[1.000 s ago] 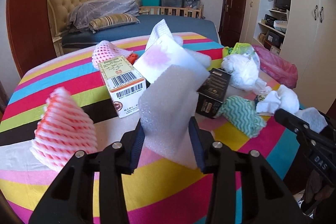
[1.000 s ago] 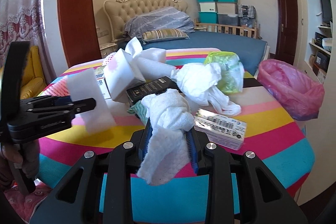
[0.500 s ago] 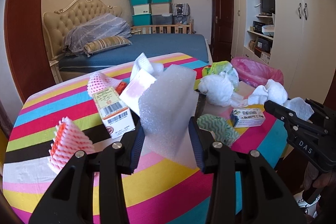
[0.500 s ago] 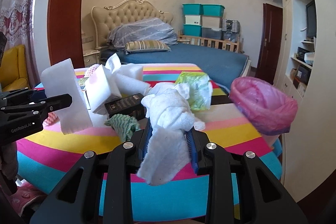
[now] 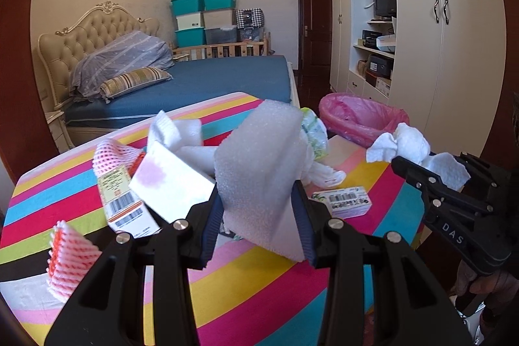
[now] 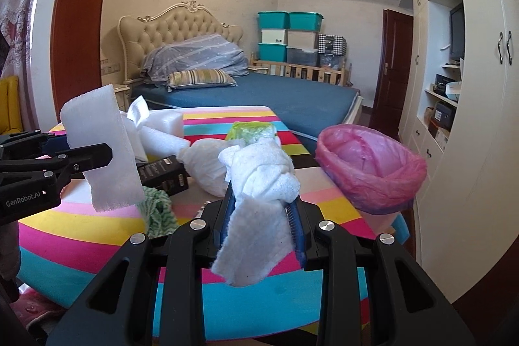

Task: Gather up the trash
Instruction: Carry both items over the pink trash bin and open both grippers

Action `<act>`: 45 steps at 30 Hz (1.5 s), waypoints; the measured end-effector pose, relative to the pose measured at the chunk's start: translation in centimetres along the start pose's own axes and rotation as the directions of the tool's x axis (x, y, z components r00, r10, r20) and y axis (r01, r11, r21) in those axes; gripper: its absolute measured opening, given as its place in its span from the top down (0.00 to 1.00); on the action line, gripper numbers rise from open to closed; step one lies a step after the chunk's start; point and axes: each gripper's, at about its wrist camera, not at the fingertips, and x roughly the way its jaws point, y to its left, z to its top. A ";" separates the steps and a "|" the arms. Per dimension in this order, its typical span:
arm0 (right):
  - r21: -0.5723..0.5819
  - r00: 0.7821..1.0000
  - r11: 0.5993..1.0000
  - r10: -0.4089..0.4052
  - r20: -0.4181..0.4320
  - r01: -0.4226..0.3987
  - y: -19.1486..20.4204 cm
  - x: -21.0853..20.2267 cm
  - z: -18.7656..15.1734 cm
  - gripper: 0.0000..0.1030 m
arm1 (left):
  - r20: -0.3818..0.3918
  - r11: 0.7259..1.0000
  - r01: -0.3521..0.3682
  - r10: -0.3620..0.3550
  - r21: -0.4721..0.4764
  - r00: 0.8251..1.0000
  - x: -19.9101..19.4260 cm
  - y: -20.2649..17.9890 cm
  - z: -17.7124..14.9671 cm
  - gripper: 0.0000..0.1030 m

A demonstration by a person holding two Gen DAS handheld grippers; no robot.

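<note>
Left hand-held gripper [image 5: 258,209]: you clamp a white foam sheet [image 5: 259,164], its long axis upright between the pads.
Right hand-held gripper [image 6: 262,216]: you pinch a crumpled white tissue wad [image 6: 259,171].
Pink-lined trash bin [image 6: 369,164]: off the counter's [image 6: 97,235] far right corner, ahead and right of both.
Nearer hand: your right, judging from both views.

Matt white foam sheet [image 5: 259,164]; thin glossy pink plastic bin liner [image 6: 369,164]
</note>
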 end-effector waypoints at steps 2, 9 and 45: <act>0.004 1.000 1.000 -0.012 -0.003 0.012 -0.5 0.2 -0.1 0.71 | -0.007 1.000 0.014 -0.014 0.001 1.000 0.6 -0.4 0.4 0.60; 0.023 0.999 0.999 -0.047 -0.022 0.048 -2.4 0.8 -0.7 0.71 | -0.031 0.998 0.062 -0.061 0.019 0.998 2.6 -1.8 1.2 0.60; 0.191 0.992 0.976 -0.091 -0.083 0.105 -22.7 17.3 4.3 0.66 | -0.180 0.963 0.268 -0.264 -0.003 0.947 29.1 -16.1 17.5 0.59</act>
